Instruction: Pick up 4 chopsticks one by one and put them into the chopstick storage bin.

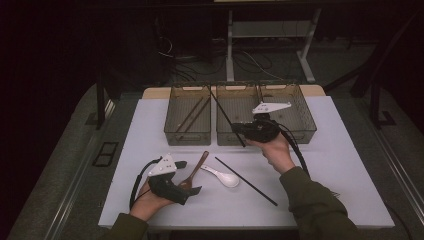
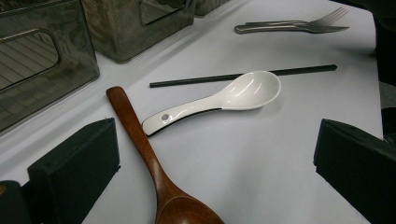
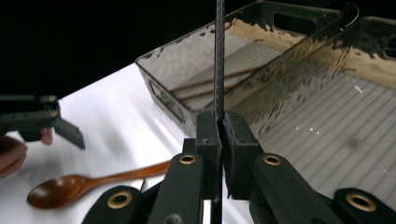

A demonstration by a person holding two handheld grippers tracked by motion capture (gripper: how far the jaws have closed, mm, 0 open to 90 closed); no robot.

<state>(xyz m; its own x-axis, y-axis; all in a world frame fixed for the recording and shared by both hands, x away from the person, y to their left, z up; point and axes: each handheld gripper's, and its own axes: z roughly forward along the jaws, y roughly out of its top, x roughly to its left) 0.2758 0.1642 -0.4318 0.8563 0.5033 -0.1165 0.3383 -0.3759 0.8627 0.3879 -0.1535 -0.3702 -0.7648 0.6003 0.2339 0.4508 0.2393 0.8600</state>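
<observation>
The right tool (image 3: 219,126) has its jaws clamped together on a black chopstick (image 1: 226,116) — the stick rises slanted out of the grip, above the near edge of the middle bin (image 1: 239,110), between that bin and the left bin (image 1: 189,112). Two brown chopsticks (image 1: 192,115) lie in the left bin. The left tool (image 1: 187,176) rests low near the front of the white surface (image 1: 340,165), jaws wide apart either side of a wooden spoon (image 2: 154,163), not gripping it. Just beyond lie a white ceramic spoon (image 2: 233,93) and a second black chopstick (image 2: 243,75), the spoon's bowl overlapping it — a fork (image 2: 299,25) lies farther off.
</observation>
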